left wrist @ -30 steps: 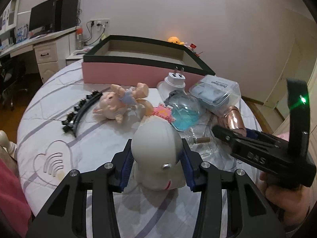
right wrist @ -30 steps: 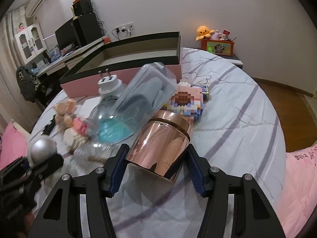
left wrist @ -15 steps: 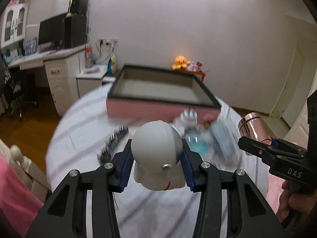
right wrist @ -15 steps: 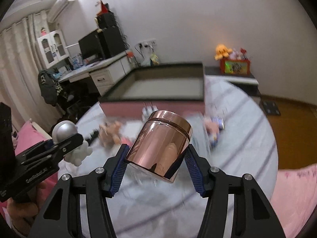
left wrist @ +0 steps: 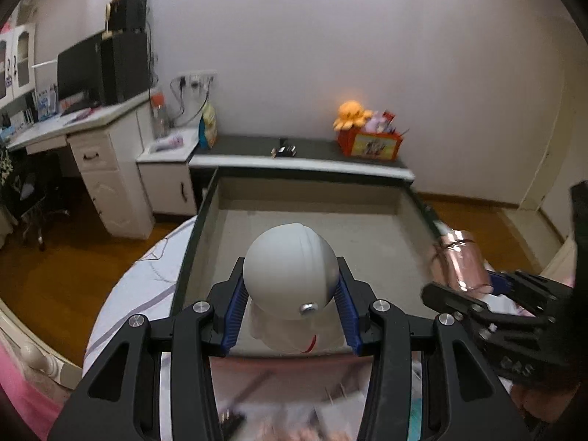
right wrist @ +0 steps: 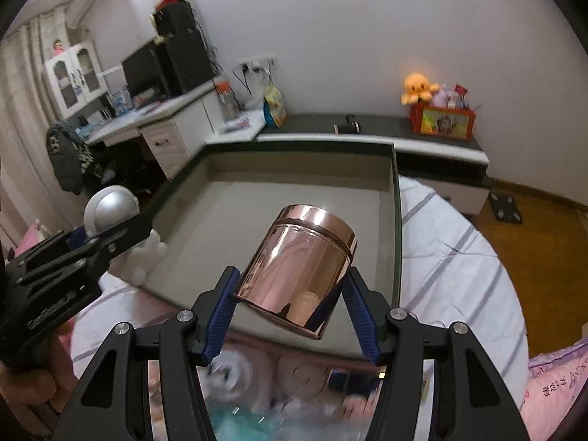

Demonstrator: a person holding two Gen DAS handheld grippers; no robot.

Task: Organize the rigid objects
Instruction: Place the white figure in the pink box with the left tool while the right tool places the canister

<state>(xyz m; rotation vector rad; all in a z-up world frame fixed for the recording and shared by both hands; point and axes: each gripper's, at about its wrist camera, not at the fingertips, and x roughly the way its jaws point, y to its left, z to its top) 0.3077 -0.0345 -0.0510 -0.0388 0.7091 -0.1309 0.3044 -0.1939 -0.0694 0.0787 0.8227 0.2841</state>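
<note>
- Left wrist view showed the left tongs [left wrist: 290, 316] clenched on a white helmeted figurine [left wrist: 290, 275], held above the near edge of the open box [left wrist: 312, 220] on the bed [left wrist: 147, 279].
- Right tongs [right wrist: 290, 316] gripped a tilted copper canister [right wrist: 297, 268] over the same box's near right corner.

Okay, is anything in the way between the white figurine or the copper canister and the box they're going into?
Nothing visible. The left gripper holds the white figurine and the right gripper holds the copper canister, both already past the near wall of the box, whose floor looks bare beneath them.
</note>
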